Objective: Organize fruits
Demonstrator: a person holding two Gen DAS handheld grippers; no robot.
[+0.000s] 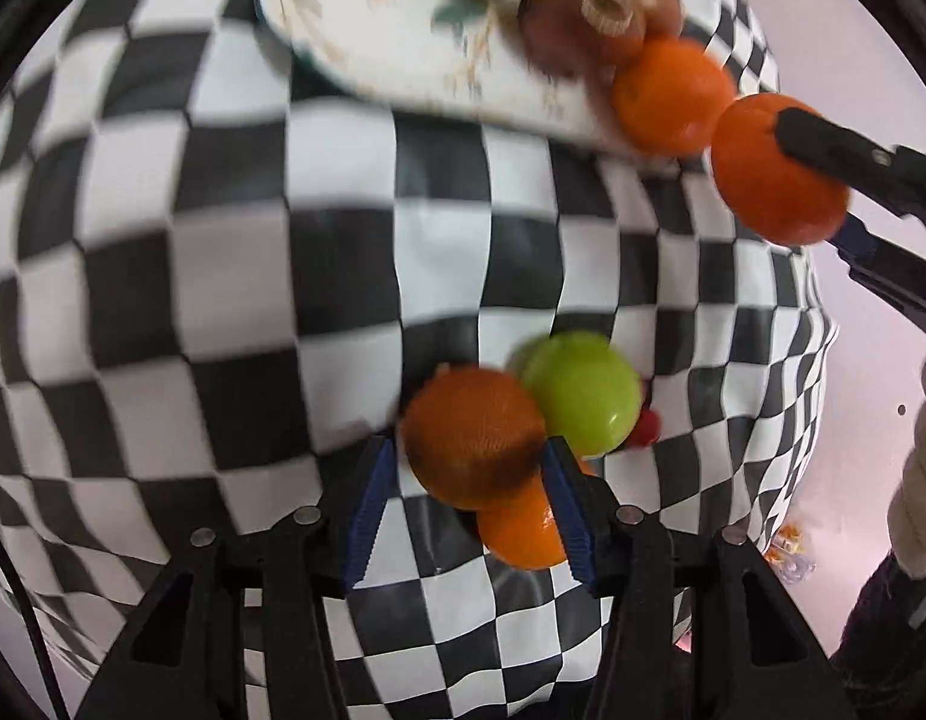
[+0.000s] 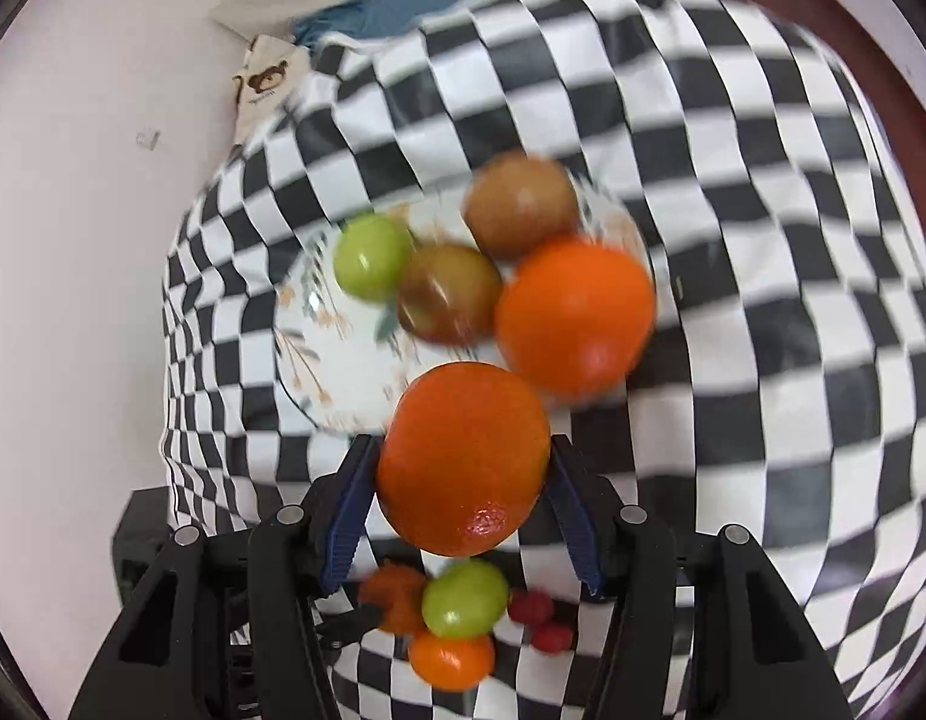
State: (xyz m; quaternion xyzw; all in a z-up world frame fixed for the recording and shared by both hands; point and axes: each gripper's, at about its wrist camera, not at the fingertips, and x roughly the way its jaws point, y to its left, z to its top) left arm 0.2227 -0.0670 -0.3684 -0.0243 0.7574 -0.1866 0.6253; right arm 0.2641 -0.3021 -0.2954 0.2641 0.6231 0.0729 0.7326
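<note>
The right hand-held gripper (image 2: 463, 498) clamps a large orange (image 2: 466, 456) between its blue pads, holding it just at the 6 o'clock rim of the floral plate (image 2: 324, 354). On the plate lie a second orange (image 2: 574, 315) at 3 o'clock, two brownish fruits (image 2: 447, 294) near the centre and at 1 o'clock, and a small green apple (image 2: 369, 255) at 10 o'clock.

In the left wrist view, the left hand-held gripper (image 1: 466, 477) has its jaws spread around a netted orange fruit (image 1: 472, 438); whether the pads press it is blurred, so I cannot tell. A green apple (image 1: 583, 393) touches that fruit at 2 o'clock, another orange (image 1: 523, 531) sits below, and something red (image 1: 646, 427) peeks out behind. All rest on the checkered table (image 1: 222, 276).
</note>
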